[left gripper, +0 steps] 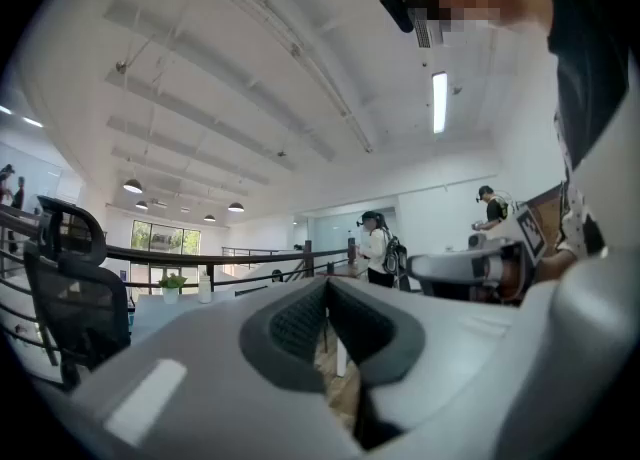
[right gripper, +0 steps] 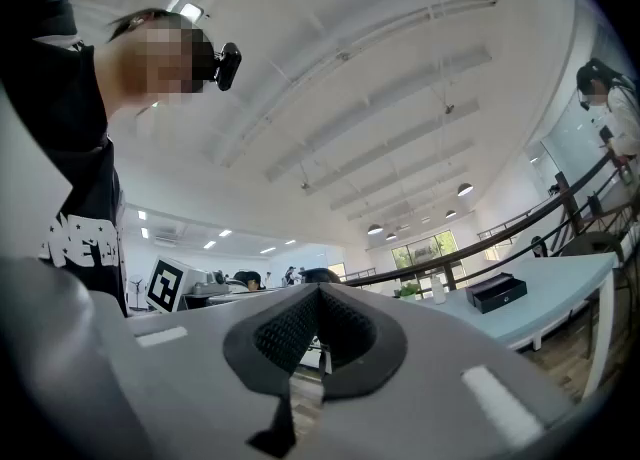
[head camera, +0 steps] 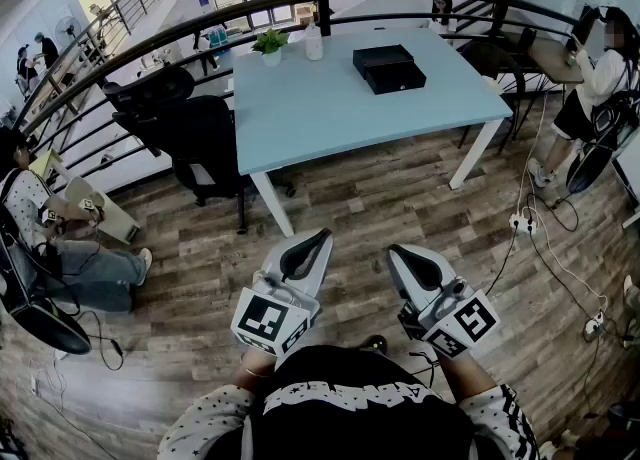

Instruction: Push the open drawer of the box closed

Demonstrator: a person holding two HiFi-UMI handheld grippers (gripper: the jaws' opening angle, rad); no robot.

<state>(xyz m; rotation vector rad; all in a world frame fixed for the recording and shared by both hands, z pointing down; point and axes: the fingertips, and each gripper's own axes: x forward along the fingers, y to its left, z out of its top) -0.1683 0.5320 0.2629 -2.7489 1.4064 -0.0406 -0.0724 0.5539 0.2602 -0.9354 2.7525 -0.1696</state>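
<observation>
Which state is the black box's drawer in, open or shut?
Open: in the head view the drawer juts out past the black box on the table.

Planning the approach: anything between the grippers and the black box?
Nothing visible. Left gripper and right gripper are over floor, short of the table; the box sits beyond bare tabletop, plant and bottle off to its left.

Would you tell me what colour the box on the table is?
The box is black; head view.

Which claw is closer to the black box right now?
Right, slightly. The right claw hangs over the floor almost straight in front of the black box; the left claw is level with it but offset leftward. Both are well short of the table.
</observation>
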